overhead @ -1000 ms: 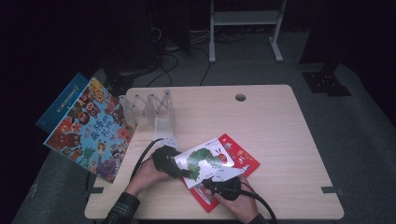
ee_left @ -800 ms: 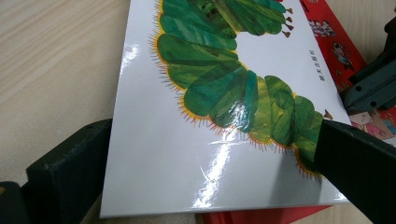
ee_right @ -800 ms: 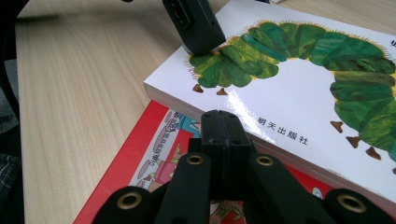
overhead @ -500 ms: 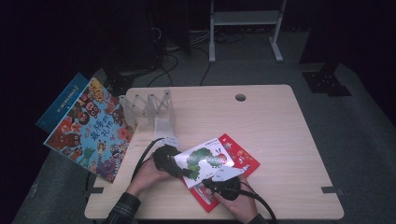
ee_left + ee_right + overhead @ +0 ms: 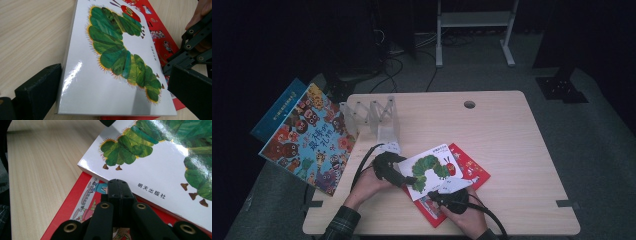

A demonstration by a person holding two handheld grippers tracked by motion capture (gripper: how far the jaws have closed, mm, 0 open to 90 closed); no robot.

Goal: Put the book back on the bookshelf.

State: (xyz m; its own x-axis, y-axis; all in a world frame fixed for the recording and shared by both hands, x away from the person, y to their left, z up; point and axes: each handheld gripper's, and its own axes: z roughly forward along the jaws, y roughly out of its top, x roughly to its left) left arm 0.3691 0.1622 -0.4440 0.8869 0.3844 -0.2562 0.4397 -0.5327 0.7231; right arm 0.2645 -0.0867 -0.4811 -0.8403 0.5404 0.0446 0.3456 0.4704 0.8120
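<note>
The right gripper [image 5: 117,185], jaws now pressed fully together on nothing, noses at the white caterpillar picture book [image 5: 117,62] lying atop a red picture book [image 5: 467,172] on the pale wooden counter [image 5: 512,140]. The left gripper [image 5: 398,175] straddles the white book's near edge, jaws wide, so a lift seems imminent.

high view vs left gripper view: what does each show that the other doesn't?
High view alone: the clear book rack, the monster picture book overhanging the table edge, and both hands.

Left gripper view alone: the left hand-held gripper with its jaws wide open, one on each side of the caterpillar book.

Both: the caterpillar book lying on the red book, and the right hand-held gripper alongside.
</note>
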